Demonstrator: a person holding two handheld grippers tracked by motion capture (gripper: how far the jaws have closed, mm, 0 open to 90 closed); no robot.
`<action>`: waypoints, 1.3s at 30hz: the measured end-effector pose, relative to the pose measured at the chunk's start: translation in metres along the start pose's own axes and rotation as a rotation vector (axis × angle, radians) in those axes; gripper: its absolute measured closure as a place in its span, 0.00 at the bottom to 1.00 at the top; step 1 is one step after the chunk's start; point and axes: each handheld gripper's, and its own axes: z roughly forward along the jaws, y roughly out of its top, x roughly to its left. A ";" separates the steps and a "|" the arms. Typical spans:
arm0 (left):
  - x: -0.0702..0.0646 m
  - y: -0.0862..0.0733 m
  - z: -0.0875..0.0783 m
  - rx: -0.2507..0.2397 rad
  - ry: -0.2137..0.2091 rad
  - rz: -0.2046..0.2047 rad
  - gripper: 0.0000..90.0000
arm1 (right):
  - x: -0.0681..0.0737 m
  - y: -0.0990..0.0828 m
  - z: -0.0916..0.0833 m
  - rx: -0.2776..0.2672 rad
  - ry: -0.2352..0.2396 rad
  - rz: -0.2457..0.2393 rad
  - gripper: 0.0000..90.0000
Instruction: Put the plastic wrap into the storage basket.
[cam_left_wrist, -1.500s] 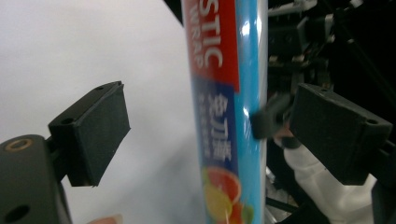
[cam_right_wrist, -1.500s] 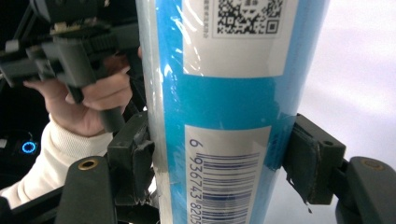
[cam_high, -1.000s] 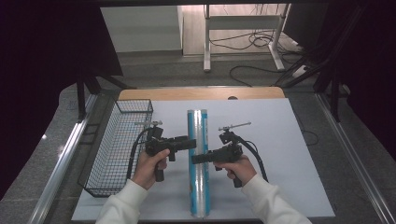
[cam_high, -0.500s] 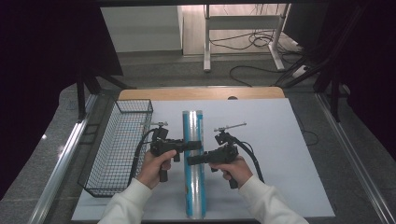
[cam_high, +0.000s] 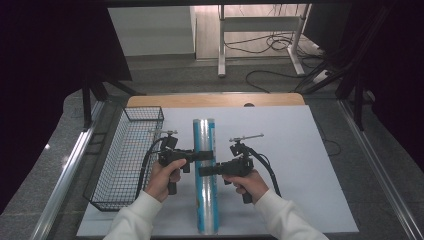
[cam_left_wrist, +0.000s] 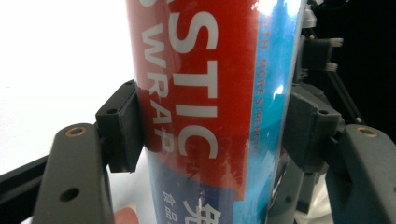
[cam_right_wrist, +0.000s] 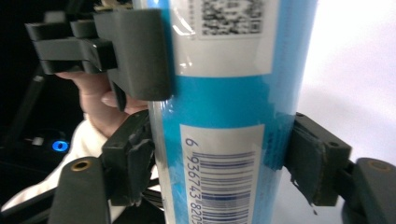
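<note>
A long blue roll of plastic wrap (cam_high: 206, 200) lies lengthwise down the middle of the white table top. My left gripper (cam_high: 204, 155) reaches in from the left and is shut on the roll (cam_left_wrist: 210, 116), both pads pressing its red and blue label. My right gripper (cam_high: 206, 171) reaches in from the right, just nearer the person. Its jaws have just been opening, and its pads (cam_right_wrist: 308, 158) stand loose beside the barcoded roll (cam_right_wrist: 224, 130), which is still between them. One of the left gripper's pads (cam_right_wrist: 140, 51) shows clamped higher up the roll.
A black wire basket (cam_high: 125, 160) stands on the left part of the table. Bare white surface (cam_high: 310, 165) spreads to the right of the roll. A wooden edge (cam_high: 215, 100) closes the table's far side, with cables on the floor beyond it.
The left gripper's jaws have closed onto the roll. Both hands and the roll have drifted slightly to the left.
</note>
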 end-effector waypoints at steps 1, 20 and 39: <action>0.000 0.000 -0.002 -0.005 -0.010 -0.003 0.36 | 0.001 0.000 0.000 -0.007 0.008 -0.006 0.29; -0.006 0.006 -0.055 -0.063 0.046 -0.012 0.36 | 0.002 -0.011 -0.084 -0.150 -0.148 -0.136 0.14; -0.024 0.030 -0.142 -0.089 0.187 -0.011 0.36 | -0.030 -0.036 -0.124 -0.202 -0.235 -0.039 0.17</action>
